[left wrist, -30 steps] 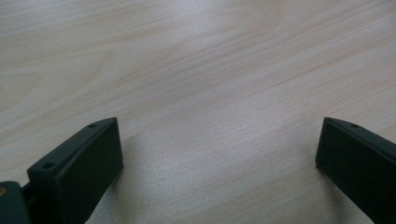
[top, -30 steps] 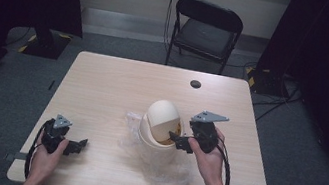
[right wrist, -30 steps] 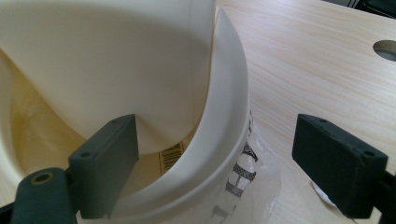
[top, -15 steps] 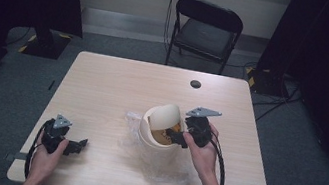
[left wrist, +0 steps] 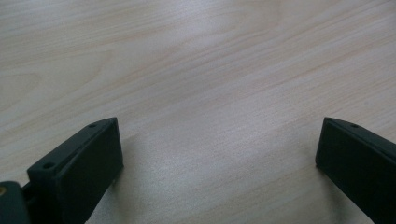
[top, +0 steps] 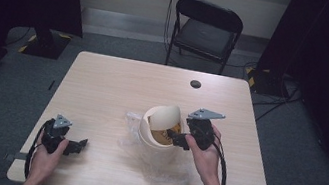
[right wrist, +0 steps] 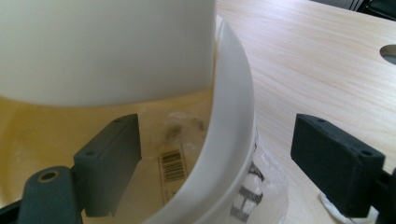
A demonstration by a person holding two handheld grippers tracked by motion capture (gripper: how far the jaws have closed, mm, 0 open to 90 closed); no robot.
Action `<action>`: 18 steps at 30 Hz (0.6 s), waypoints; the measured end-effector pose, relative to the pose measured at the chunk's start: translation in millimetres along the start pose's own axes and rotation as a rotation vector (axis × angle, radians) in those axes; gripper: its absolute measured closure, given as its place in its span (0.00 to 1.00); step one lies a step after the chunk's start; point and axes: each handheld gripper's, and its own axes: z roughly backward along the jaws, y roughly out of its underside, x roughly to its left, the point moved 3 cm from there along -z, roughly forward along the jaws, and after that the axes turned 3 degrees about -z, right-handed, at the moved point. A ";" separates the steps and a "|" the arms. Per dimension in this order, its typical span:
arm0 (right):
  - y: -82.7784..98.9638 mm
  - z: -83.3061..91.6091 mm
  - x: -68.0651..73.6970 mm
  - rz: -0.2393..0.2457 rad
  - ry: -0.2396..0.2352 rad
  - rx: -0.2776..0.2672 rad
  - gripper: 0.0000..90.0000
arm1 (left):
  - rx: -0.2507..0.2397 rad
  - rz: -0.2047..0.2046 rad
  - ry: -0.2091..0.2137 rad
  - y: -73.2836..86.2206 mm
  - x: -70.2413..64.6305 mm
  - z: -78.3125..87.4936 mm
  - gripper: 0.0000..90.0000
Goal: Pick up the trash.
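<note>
- At the near left edge of the worktop (top: 101,92), our left tool (top: 73,145) rests in the hand with its jaws spread wide; in the left gripper view there is bare wood grain between them and nothing in hold.
- Near the front, right of centre, our right tool (top: 173,136) has its jaws well apart, straddling the wall of the white bin (top: 157,139): one jaw inside, one outside, neither visibly pressing. No grip yet, as far as we can judge.
- Bin stands on a crumpled clear plastic bag (top: 166,174), which lies flat on the worktop.
- Handling, our judgement: thin moulded plastic, light, stiff at the rim (right wrist: 229,140) but likely to flex if pinched hard; smooth, so somewhat slippery. Rim wall looks the best place to take hold.
- Swing lid (top: 164,118) is tilted and pivots freely; not a reliable hold.
- Looks: cream-white, round, amber-tinted inside, with a barcode sticker (right wrist: 173,164) on the inner wall.
- Farther back, a small dark hole (top: 196,84) in the worktop; beyond it, a black folding chair (top: 206,31).
</note>
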 end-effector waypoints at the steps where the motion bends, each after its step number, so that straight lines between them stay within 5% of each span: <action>1: 0.6 1.9 -0.1 -0.009 -0.013 0.000 0.17 | 0.000 0.000 -0.001 0.0 0.0 0.0 0.00; 3: 2.1 5.0 -0.8 -0.032 -0.040 0.008 0.17 | 0.000 0.000 -0.001 0.0 0.0 0.0 0.00; 18: -4.2 33.5 -17.2 -0.039 0.010 -0.059 0.19 | 0.001 0.000 0.001 0.0 -0.1 0.1 0.00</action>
